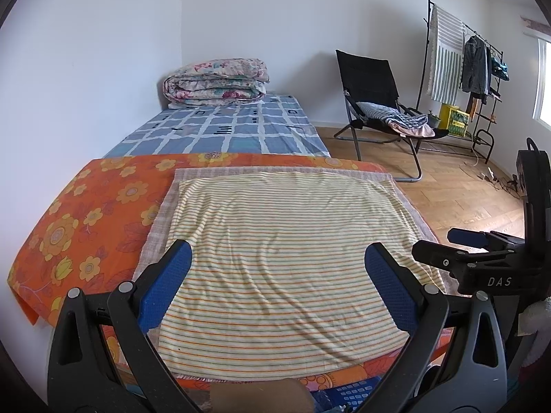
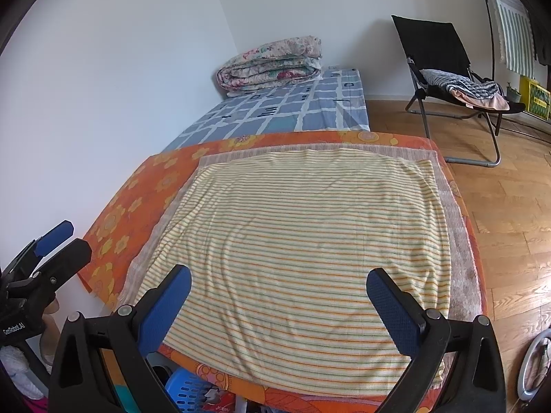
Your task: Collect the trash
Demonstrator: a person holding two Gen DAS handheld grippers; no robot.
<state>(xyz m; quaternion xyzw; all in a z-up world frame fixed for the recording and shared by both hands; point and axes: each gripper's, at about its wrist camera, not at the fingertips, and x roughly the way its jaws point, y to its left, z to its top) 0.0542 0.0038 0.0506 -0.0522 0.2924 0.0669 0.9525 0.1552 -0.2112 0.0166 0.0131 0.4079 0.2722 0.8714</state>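
My left gripper (image 1: 277,260) is open, its blue pads wide apart above a yellow striped cloth (image 1: 286,241) spread on an orange flowered cover (image 1: 79,227). My right gripper (image 2: 279,284) is open too, over the same striped cloth (image 2: 292,227). Nothing is held between either pair of fingers. The right gripper (image 1: 447,244) shows at the right edge of the left wrist view, and the left gripper (image 2: 63,237) at the left edge of the right wrist view. No piece of trash is visible on the cloth.
A blue basket (image 2: 189,390) sits below the front edge of the surface. Beyond lies a bed with a blue checked sheet (image 1: 227,127) and a folded floral quilt (image 1: 215,81). A black folding chair (image 1: 375,99) and a clothes rack (image 1: 475,65) stand on the wooden floor (image 1: 458,192).
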